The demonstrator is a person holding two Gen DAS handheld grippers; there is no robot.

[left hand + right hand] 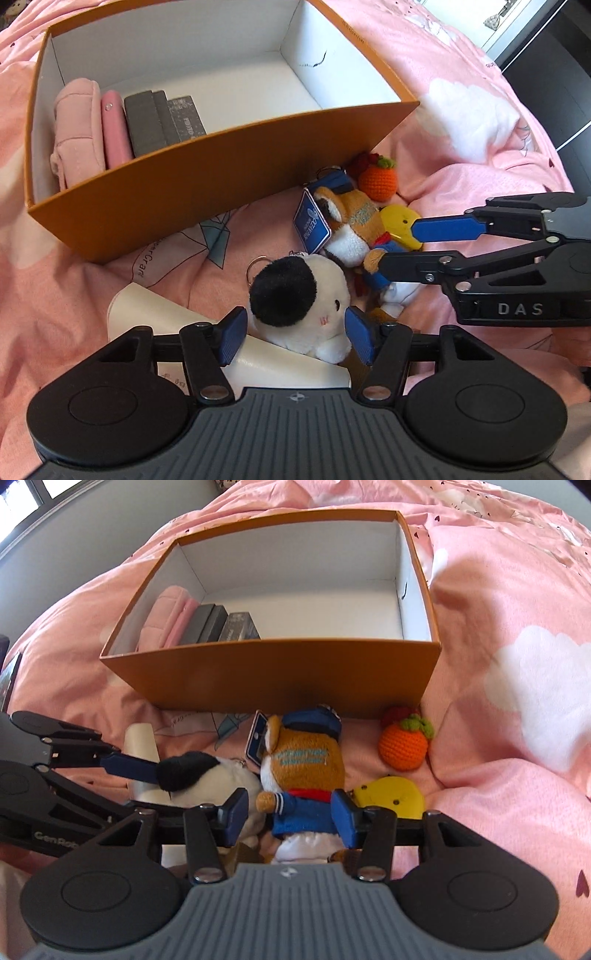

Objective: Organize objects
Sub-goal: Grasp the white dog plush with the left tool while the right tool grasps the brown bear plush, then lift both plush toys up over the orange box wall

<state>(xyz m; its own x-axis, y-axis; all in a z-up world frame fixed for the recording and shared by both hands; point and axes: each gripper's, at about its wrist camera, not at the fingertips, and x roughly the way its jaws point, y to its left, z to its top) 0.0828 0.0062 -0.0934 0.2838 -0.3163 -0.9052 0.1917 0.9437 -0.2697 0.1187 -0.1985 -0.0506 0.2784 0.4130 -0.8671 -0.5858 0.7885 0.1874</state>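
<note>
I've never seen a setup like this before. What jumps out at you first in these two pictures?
The big orange box on the pink bedspread, open-topped, with a pink pouch and grey cases lined up at one end. In front of it lies a heap of small toys: a black-and-white plush sits between the left gripper's open blue fingers, and a sailor-suited plush between the right gripper's.

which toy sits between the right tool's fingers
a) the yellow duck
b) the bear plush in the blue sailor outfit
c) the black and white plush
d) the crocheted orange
b: in the right wrist view the right tool has its blue pads on either side of the bear plush in the blue sailor outfit, while the crocheted orange lies apart beside the orange box.
</note>
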